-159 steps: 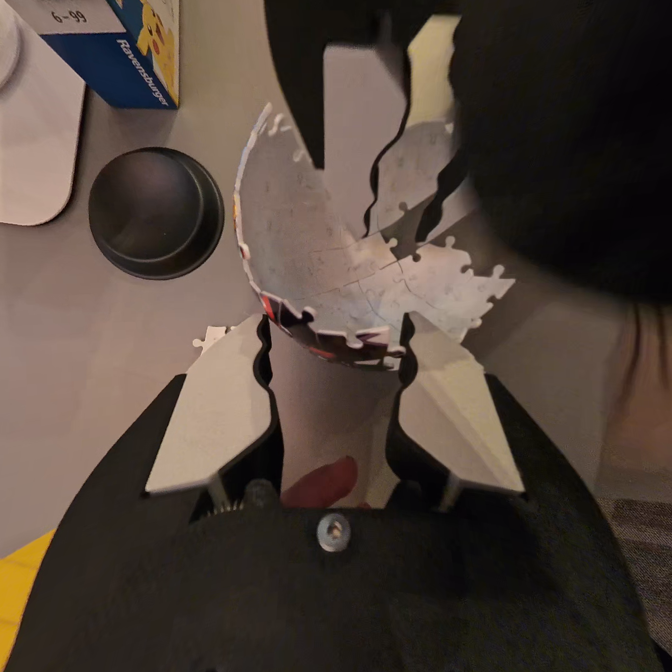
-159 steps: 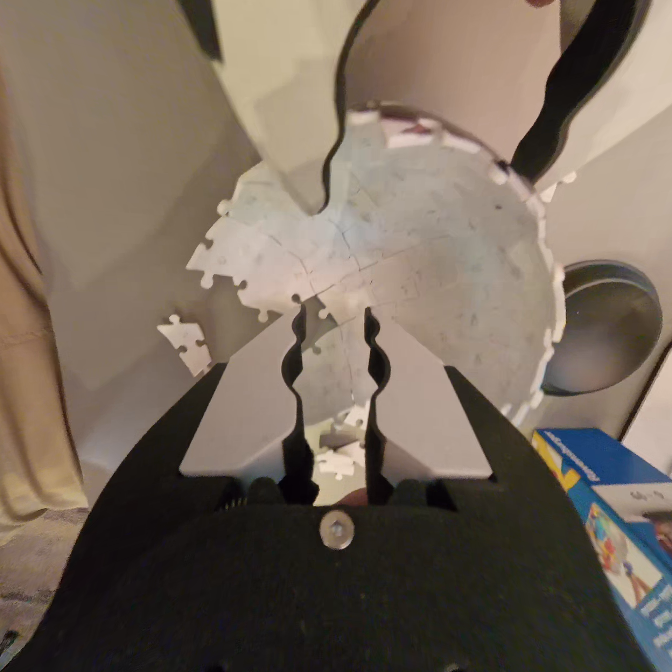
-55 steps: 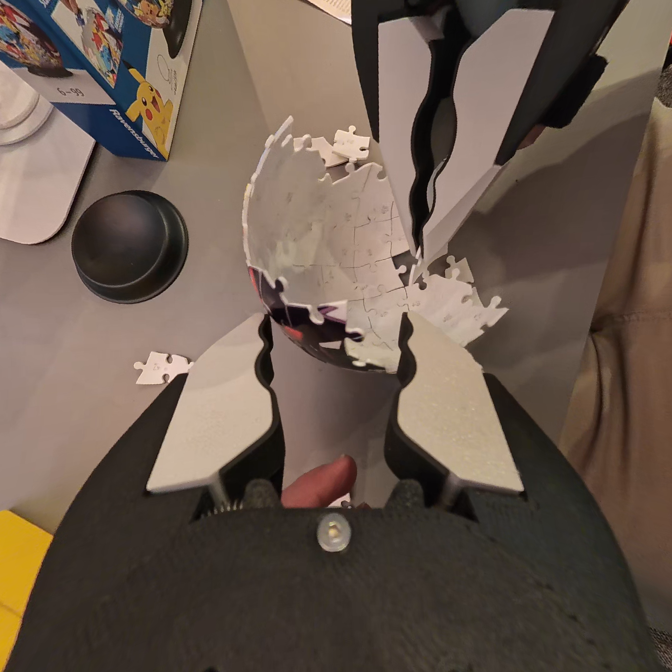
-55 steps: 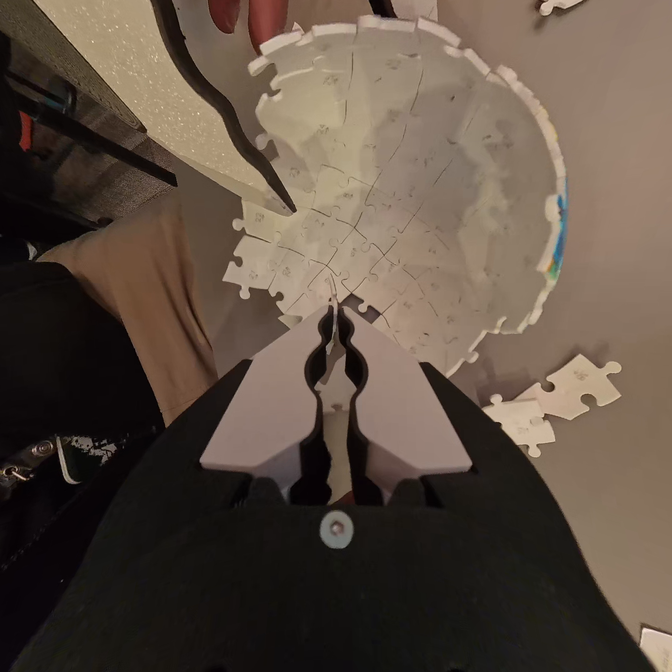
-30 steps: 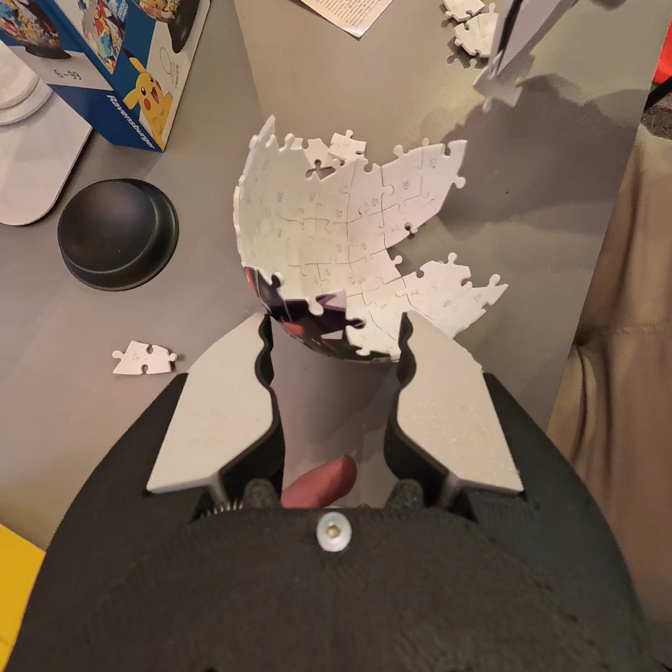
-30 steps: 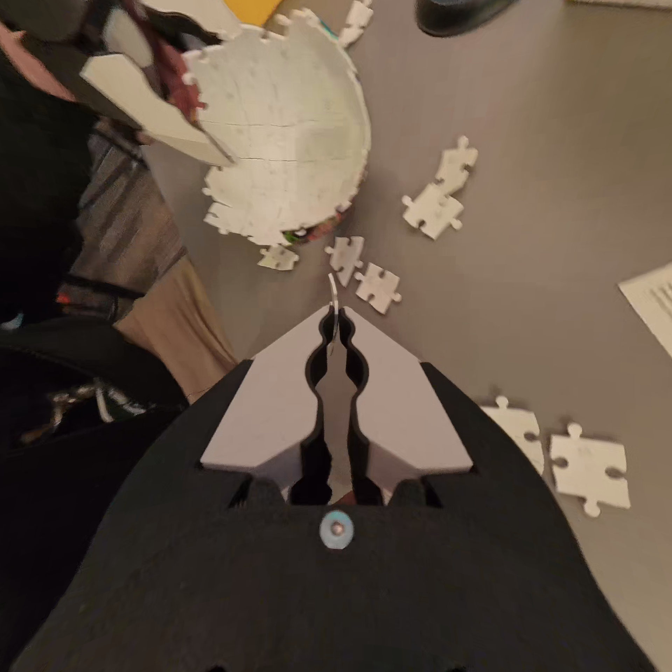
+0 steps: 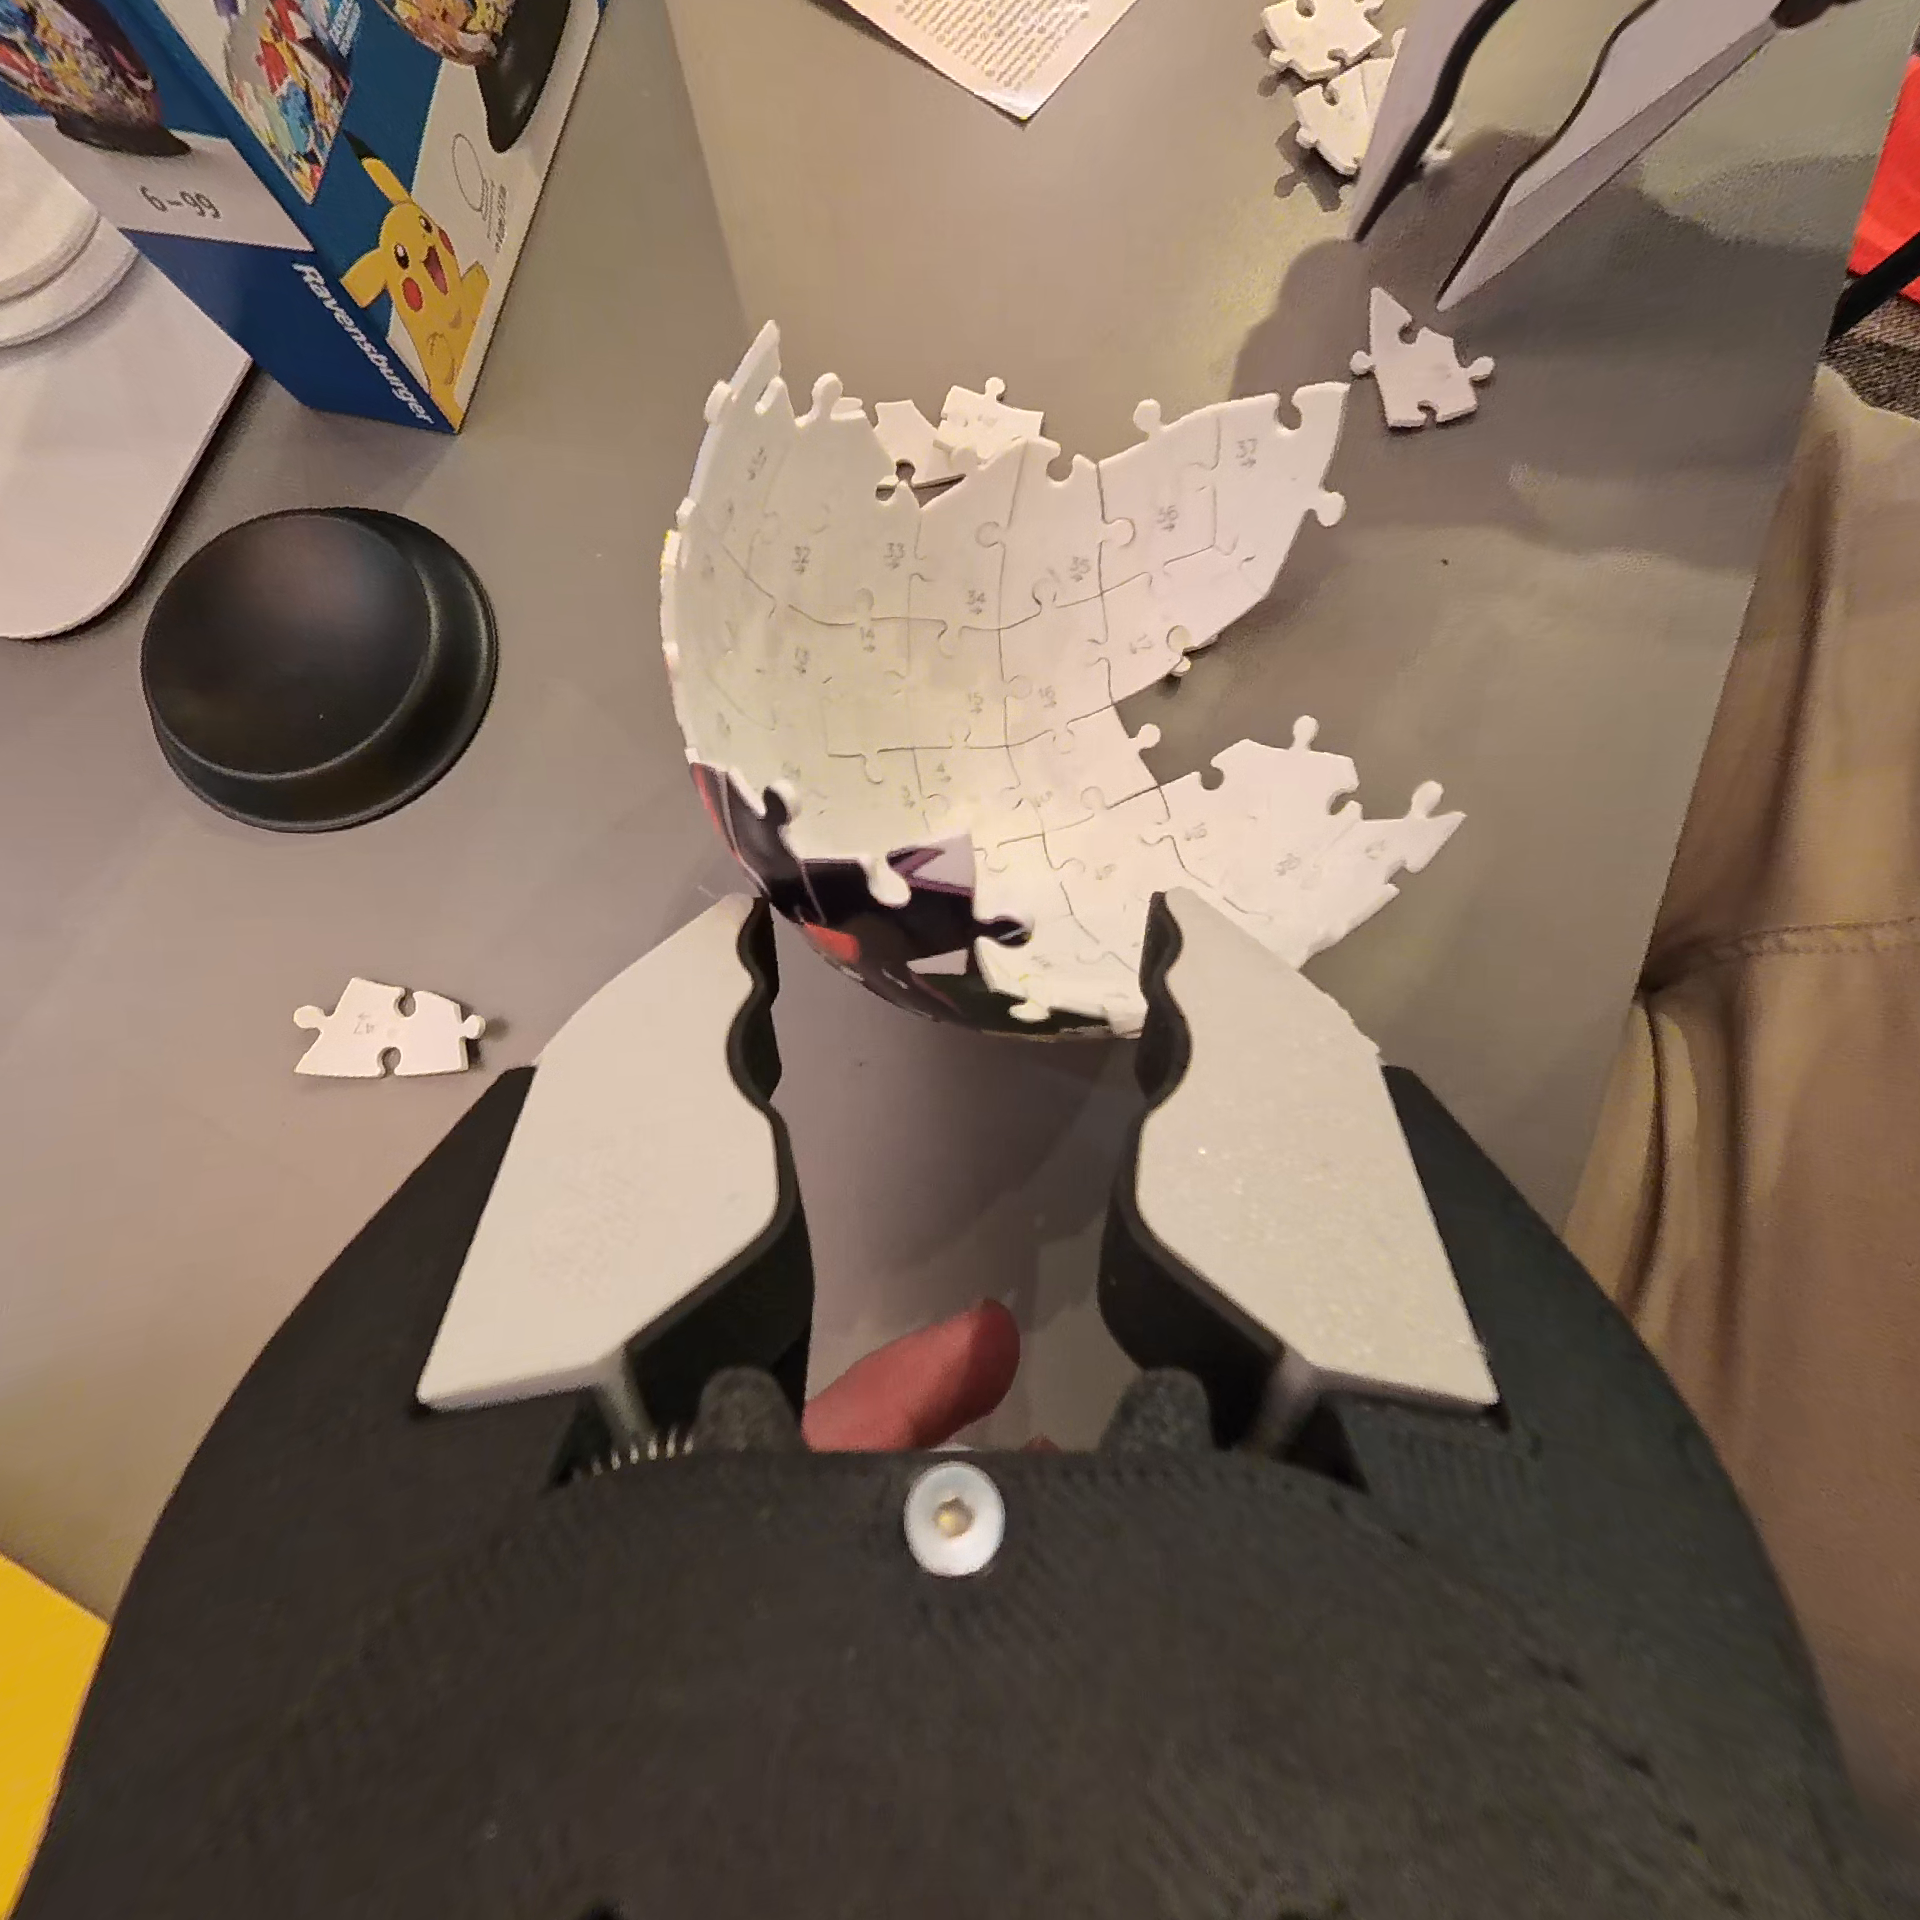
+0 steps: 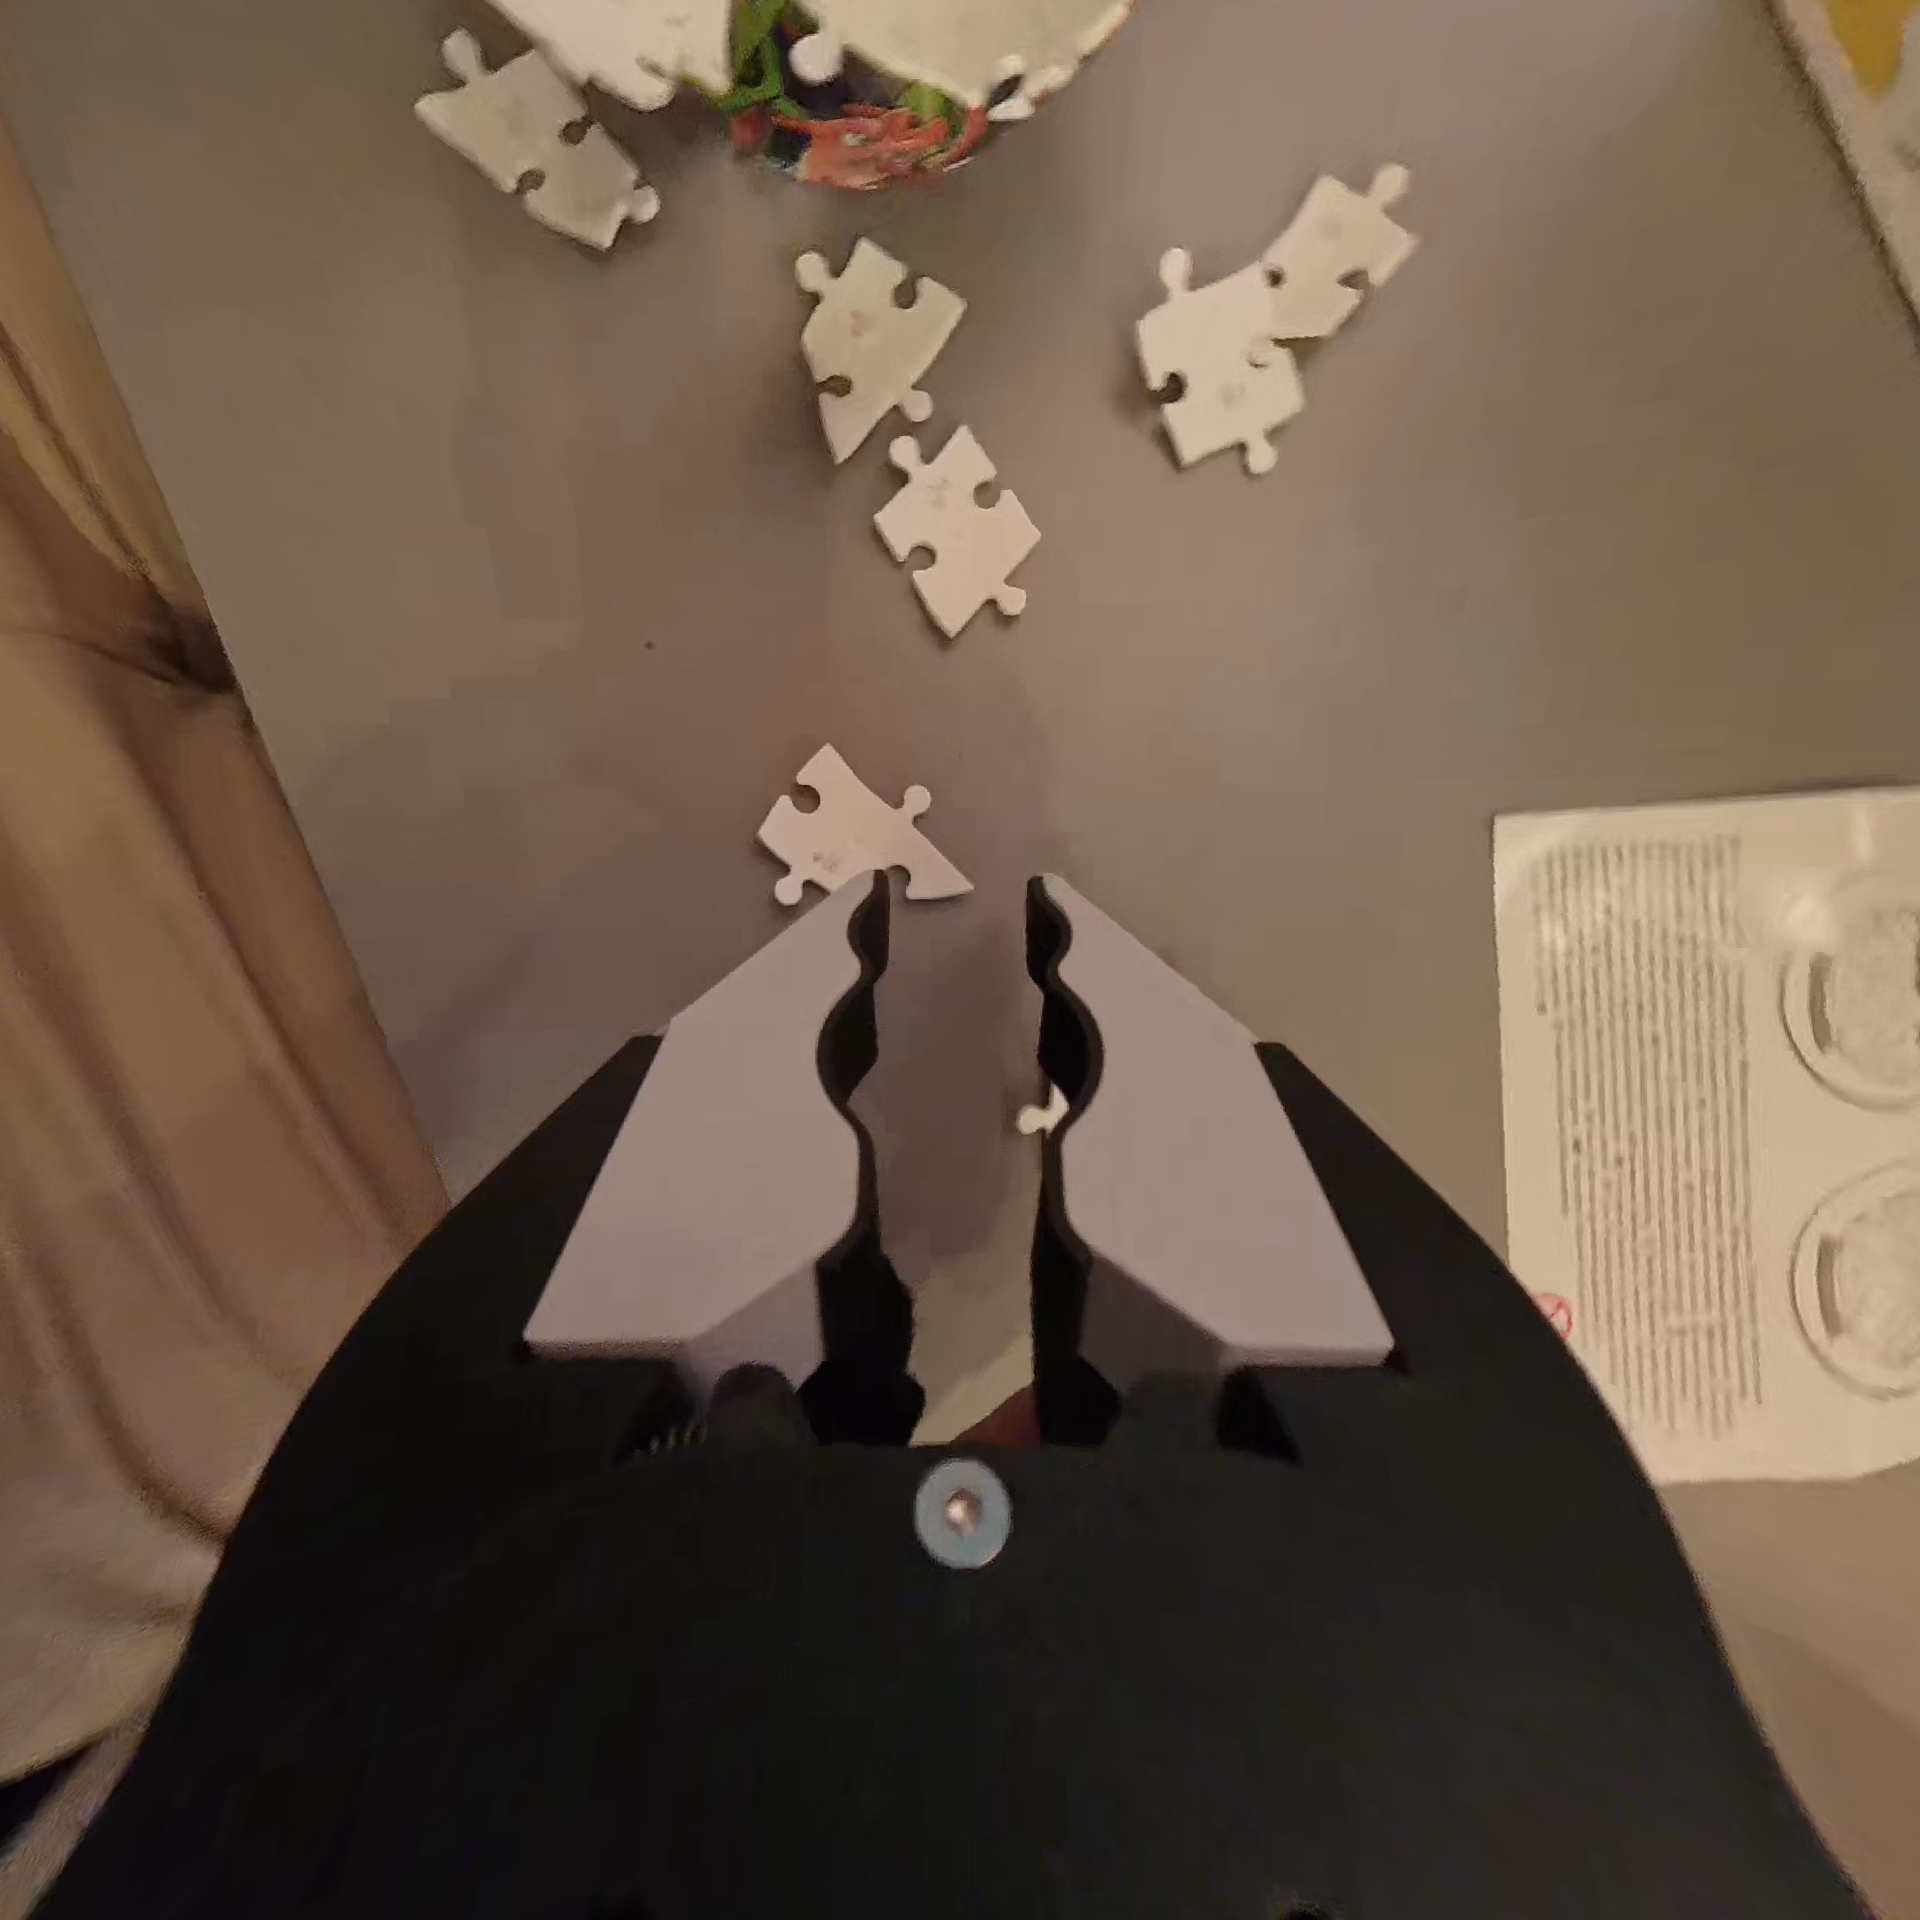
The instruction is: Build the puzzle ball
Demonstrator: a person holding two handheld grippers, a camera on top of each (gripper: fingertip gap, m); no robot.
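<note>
left gripper (image 7: pixel 956 920): jaws wide, tips either side of the ball shell's near lower edge; real grip or only contact, cannot tell
puzzle ball (image 7: pixel 935 686): half-built shell, white inside facing up, dark printed outside at its near bottom, ragged gap on the right; sits on grey table (image 7: pixel 260 1195) just past the left tips
loose piece (image 7: pixel 390 1029): white, flat on table, left of the left jaw
black stand (image 7: pixel 312 665): dome shape, left of ball, apart from it
puzzle box (image 7: pixel 343 197): blue, far left
right gripper (image 8: pixel 954 883): jaws narrowly parted, nothing between them; left tip just over a white wedge piece (image 8: pixel 847 831) lying on table
more pieces (image 8: pixel 956 530): scattered beyond, white side up, between gripper and ball
instruction sheet (image 8: pixel 1704 1122): right of right gripper
ball edge (image 8: pixel 862 135): top of right view, colourful print showing
</note>
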